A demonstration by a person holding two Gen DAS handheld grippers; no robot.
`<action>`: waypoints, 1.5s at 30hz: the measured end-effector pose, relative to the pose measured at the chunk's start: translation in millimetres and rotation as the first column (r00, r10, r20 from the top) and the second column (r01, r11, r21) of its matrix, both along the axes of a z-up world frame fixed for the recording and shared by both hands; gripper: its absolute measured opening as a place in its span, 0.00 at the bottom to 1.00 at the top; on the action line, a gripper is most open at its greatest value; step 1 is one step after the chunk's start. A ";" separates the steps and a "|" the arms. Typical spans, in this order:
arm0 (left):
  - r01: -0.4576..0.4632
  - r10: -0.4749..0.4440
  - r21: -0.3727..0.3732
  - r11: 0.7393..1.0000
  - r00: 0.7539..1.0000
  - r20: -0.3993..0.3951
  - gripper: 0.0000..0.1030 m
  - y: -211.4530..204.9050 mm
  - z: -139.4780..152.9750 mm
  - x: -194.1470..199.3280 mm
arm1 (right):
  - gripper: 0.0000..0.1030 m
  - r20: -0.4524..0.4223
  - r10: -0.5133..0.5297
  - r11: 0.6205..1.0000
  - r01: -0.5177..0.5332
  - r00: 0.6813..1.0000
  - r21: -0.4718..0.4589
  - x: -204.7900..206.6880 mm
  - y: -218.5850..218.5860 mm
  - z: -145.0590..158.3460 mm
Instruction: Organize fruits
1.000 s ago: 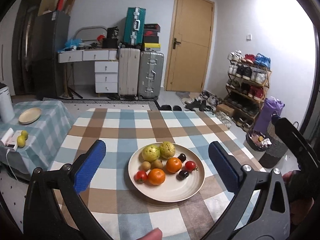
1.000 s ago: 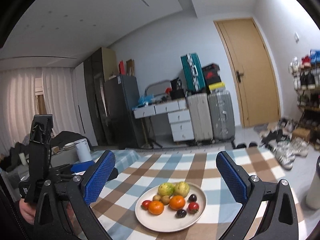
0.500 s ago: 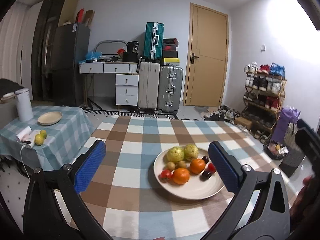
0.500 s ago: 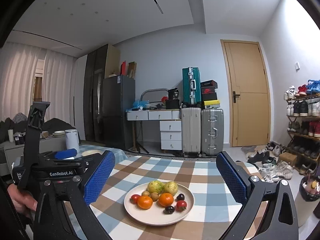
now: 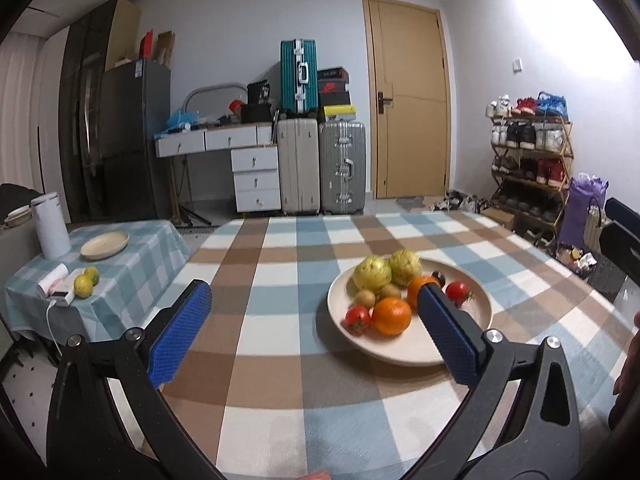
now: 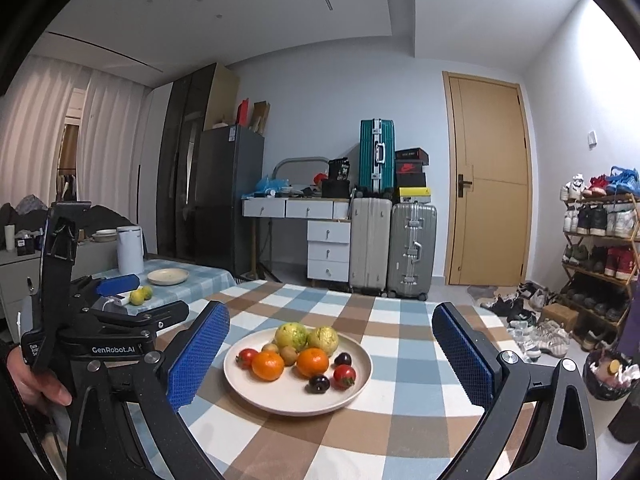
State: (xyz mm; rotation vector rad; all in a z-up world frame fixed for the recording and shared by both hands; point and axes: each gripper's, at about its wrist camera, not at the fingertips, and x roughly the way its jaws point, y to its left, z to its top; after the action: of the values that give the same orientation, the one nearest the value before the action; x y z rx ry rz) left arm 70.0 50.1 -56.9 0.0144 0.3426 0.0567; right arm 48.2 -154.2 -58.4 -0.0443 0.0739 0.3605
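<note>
A cream plate (image 5: 400, 358) (image 6: 296, 404) on the checked tablecloth holds two green-yellow guavas (image 6: 291, 335), two oranges (image 6: 267, 365), two kiwis (image 6: 288, 354), two red tomatoes (image 6: 344, 375) and two dark plums (image 6: 319, 383). My left gripper (image 5: 316, 332) hangs open above the cloth to the left of the plate. Its right finger (image 5: 448, 336) covers part of one orange (image 5: 418, 286). My right gripper (image 6: 330, 356) is open too, short of the plate, which shows between its fingers. Nothing is held. The left gripper's body (image 6: 100, 336) shows at the left of the right wrist view.
A low side table (image 5: 132, 276) to the left carries an empty cream plate (image 5: 105, 245), two yellow-green fruits (image 5: 86, 282), a white kettle (image 5: 50, 226) and a small white device. Suitcases, drawers and a shoe rack stand beyond the table's far edge.
In the left wrist view the plate has slid from the middle to the right, behind the right finger. In the right wrist view the plate sits slightly higher. Both grippers stay open.
</note>
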 end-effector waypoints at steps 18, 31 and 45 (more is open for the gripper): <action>-0.017 0.017 -0.005 1.000 1.000 -0.012 1.00 2.3 -12.8 6.4 | 1.00 -0.111 0.062 0.998 -0.062 0.992 0.001 28.4 6.2 -22.3; 0.010 -0.010 -0.028 1.000 1.000 0.020 1.00 6.1 -12.9 2.8 | 1.00 -0.186 0.069 0.996 -0.078 0.980 -0.040 47.4 19.0 -33.4; 0.006 -0.005 -0.028 1.000 1.000 0.021 1.00 6.6 -13.4 2.8 | 1.00 -0.185 0.069 0.996 -0.077 0.980 -0.040 47.3 18.9 -34.0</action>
State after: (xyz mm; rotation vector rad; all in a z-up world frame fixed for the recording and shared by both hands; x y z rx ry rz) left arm 72.9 56.7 -70.3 -0.0129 0.3229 0.0466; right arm 95.5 -135.3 -92.4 -0.0598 0.2642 0.4359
